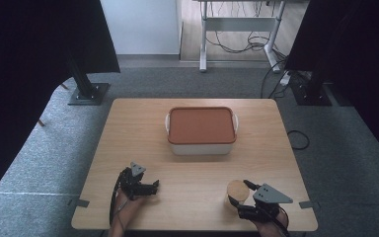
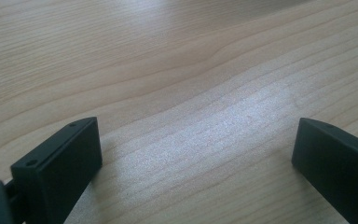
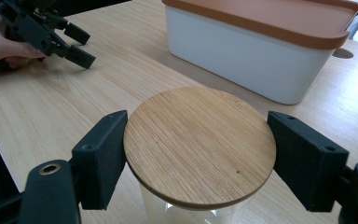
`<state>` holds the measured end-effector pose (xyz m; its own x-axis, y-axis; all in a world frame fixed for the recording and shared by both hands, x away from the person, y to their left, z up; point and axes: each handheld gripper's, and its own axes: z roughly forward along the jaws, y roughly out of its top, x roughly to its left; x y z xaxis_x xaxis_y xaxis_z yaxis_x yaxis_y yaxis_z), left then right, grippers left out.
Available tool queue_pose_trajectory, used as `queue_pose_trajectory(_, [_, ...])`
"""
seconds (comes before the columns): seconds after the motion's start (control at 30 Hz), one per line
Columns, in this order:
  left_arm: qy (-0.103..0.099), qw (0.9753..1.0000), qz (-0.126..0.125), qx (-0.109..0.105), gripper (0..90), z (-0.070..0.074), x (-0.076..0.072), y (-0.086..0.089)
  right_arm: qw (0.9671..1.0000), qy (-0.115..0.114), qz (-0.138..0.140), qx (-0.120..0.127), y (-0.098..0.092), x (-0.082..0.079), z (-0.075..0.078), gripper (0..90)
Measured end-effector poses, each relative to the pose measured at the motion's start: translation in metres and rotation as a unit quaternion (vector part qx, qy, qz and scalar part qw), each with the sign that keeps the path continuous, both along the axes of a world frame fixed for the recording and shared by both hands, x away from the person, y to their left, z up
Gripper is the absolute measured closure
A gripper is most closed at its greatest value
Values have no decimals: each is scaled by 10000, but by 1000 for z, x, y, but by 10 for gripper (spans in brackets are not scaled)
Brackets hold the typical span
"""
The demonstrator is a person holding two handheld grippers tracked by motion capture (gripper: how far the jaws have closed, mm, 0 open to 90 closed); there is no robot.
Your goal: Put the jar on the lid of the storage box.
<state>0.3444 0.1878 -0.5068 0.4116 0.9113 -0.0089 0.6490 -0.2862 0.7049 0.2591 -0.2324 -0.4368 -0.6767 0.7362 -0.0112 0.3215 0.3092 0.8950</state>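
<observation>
Both tongs sit near the table's (image 1: 128, 128) front edge. Left gripper (image 1: 154, 187) is spread wide over bare wood, nothing between its jaws; in the right gripper view it lies low at the far left, a hand (image 3: 0, 44) behind it. Right gripper (image 3: 198, 156) has its jaws on either side of a jar's (image 3: 186, 212) round bamboo lid (image 3: 199, 144); the left jaw touches the rim, the right one stands just beside it, and whether it truly grips I cannot tell. The jar has clear walls and stands at the front right of the table. Beyond it, at mid-table, sits a white box (image 1: 201, 145) with an orange lid (image 1: 201, 125) on, well apart from both grippers. Past the table, a desk frame (image 1: 242, 29) and loose cables (image 1: 237, 47) lie on the floor.
</observation>
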Motion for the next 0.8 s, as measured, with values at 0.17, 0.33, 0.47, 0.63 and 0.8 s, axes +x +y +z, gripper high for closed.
queue_pose_trajectory(0.17, [0,10000,0,-1,12,0,0,0,10000,4,-18,-1,1,4,6,229])
queue_pose_trajectory(0.33, [0,10000,0,-1,12,0,0,0,10000,49,-37,-17,4,8,10,229])
queue_pose_trajectory(0.47, [0,10000,0,0,12,0,0,0,10000,46,-46,-12,5,12,13,229])
queue_pose_trajectory(0.63, [-2,10000,1,-4,12,0,0,0,10000,52,-63,9,7,16,18,229])
queue_pose_trajectory(0.8, [2,10000,-2,4,12,0,0,0,9999,74,-71,18,9,21,21,229])
